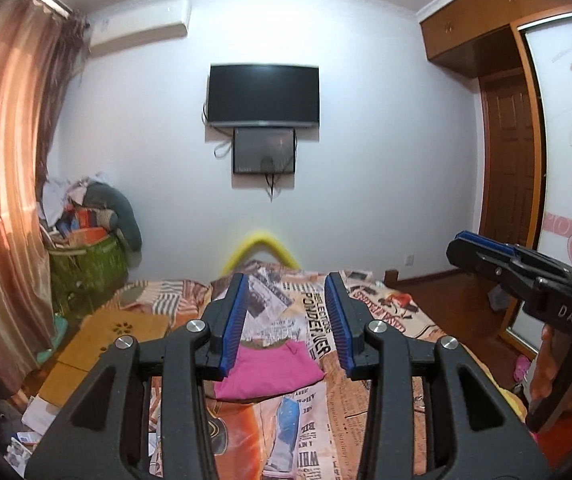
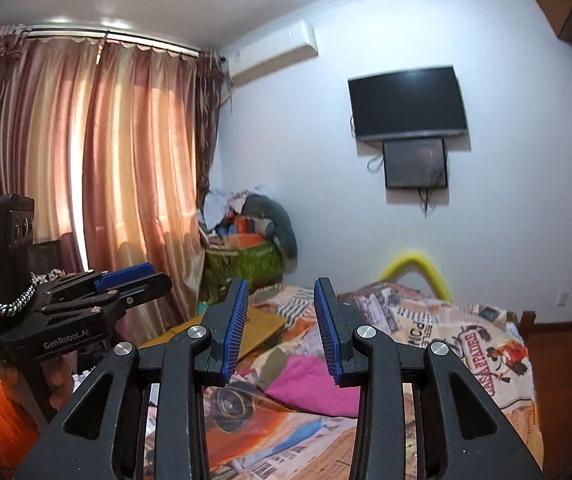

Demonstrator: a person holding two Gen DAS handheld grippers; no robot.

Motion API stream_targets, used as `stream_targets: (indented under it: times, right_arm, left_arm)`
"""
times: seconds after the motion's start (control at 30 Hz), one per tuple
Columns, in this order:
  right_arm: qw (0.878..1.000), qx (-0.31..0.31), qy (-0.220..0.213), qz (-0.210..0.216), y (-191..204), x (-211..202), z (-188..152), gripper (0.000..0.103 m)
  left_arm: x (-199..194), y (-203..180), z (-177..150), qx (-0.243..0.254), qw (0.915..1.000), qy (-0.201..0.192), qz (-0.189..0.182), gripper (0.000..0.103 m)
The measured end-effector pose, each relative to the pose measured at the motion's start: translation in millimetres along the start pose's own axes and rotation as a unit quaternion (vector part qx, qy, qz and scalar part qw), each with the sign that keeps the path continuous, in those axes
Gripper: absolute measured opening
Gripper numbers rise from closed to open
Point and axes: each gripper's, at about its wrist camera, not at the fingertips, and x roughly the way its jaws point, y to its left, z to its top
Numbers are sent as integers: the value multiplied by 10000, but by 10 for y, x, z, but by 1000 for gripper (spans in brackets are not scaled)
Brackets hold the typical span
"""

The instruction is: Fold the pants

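The pink pants (image 1: pixel 272 368) lie folded on the printed bedspread (image 1: pixel 370 400) at lower centre of the left wrist view, their near-left edge hidden behind a blue finger pad (image 1: pixel 233 322). The left gripper (image 1: pixel 286 320) hangs above them with its jaws spread wide, holding nothing. In the right wrist view the right gripper (image 2: pixel 280 328) is likewise parted and empty, and the pants (image 2: pixel 310 386) show only partly between and below its fingers, the right side cut off by the black frame. Each gripper also appears side-on at the edge of the other's view, where its jaw gap is hard to read. A dark television (image 1: pixel 263 94) sits at upper centre; the yellow arch (image 1: pixel 261 250) behind the bed is blurred.
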Motion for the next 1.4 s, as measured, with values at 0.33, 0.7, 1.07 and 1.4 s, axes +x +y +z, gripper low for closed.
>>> stream_targets:
  times: [0.33,0.7,1.07,1.4]
  right_arm:
    - [9997,73,-93,-221,141,-172,-127,57]
    - [9979,8,-227,-600,227,-281,-157,91]
    - [9974,7,-205,-690,225,-340,-225,102]
    - [9973,53,-159,-710,203,-371,-239,102]
  left_arm:
    - [-362,-84,-138,6,9992,-367,134,79]
    - [-477,-62,-224,-45,9989,-425,180,103]
    - [-464,-46,-274,-149,9990,-356,211,103]
    - [-409,-71,-298,-87,9992,-336,220,103]
